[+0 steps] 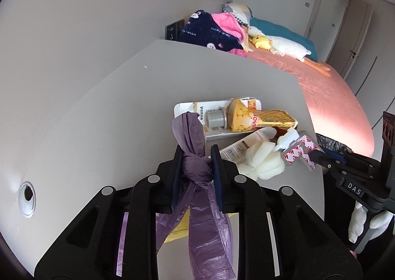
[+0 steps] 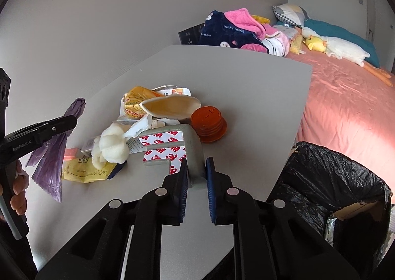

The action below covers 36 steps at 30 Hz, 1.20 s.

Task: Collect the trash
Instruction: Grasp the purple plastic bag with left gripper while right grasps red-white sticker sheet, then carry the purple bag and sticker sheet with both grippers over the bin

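Left gripper point(image 1: 197, 159): jaws closed tight on the knot of a purple bag point(image 1: 195, 164); bag tail hangs below the jaws, its top sticks up past the fingertips.
Right gripper point(image 2: 196, 169): jaws nearly closed, pads clamped on the near end of a grey corner guard point(image 2: 190, 141); the guard's 3M tape backing faces left of the jaws.
Bag, right view: purple bag point(image 2: 51, 156) hangs far left, pinched in the other tool, with a hand point(image 2: 18, 188) on its handle.
Trash pile: ahead of both tools on the grey table point(image 2: 246, 97). White foam point(image 2: 111, 144) just left of the guard; yellow wrapper point(image 2: 86, 171) under and nearer than the foam.
Further out: yellow packet point(image 1: 249, 117) and grey cap point(image 1: 217, 118) on a white tray point(image 1: 182, 108) ahead of the left tool.
Orange cap point(image 2: 208, 123): just beyond the guard, upright on the table.
Bin point(image 2: 333, 181): right of the right gripper, below table edge, black liner, open top.
Background: pink bed point(image 2: 345, 107), well beyond.
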Each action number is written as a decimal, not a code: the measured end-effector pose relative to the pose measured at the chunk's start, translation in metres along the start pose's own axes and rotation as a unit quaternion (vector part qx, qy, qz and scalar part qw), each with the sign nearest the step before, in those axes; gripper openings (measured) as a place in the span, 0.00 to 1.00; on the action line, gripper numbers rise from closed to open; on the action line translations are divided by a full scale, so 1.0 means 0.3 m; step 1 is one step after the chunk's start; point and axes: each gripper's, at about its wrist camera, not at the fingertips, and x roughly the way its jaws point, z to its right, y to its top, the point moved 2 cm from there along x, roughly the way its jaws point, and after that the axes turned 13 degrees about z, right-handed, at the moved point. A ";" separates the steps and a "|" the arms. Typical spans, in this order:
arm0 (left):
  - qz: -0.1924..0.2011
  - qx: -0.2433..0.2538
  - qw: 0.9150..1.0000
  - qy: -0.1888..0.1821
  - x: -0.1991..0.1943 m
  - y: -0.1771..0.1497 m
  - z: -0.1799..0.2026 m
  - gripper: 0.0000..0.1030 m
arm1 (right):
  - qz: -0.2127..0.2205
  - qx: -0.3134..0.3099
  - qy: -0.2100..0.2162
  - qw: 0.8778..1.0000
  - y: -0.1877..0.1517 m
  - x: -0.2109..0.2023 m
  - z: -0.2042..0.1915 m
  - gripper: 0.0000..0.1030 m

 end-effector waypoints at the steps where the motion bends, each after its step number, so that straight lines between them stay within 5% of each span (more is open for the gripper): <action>1: 0.003 0.001 1.000 -0.003 -0.012 0.003 0.012 0.21 | 0.002 0.001 0.000 1.000 0.005 -0.010 0.000 0.15; 18: 0.031 0.036 0.998 -0.048 -0.135 0.018 0.264 0.21 | 0.057 0.017 -0.021 0.998 0.040 -0.227 0.079 0.15; 36: 0.021 0.061 0.991 -0.119 -0.120 0.000 0.563 0.21 | 0.088 0.044 -0.064 0.993 0.026 -0.426 0.267 0.15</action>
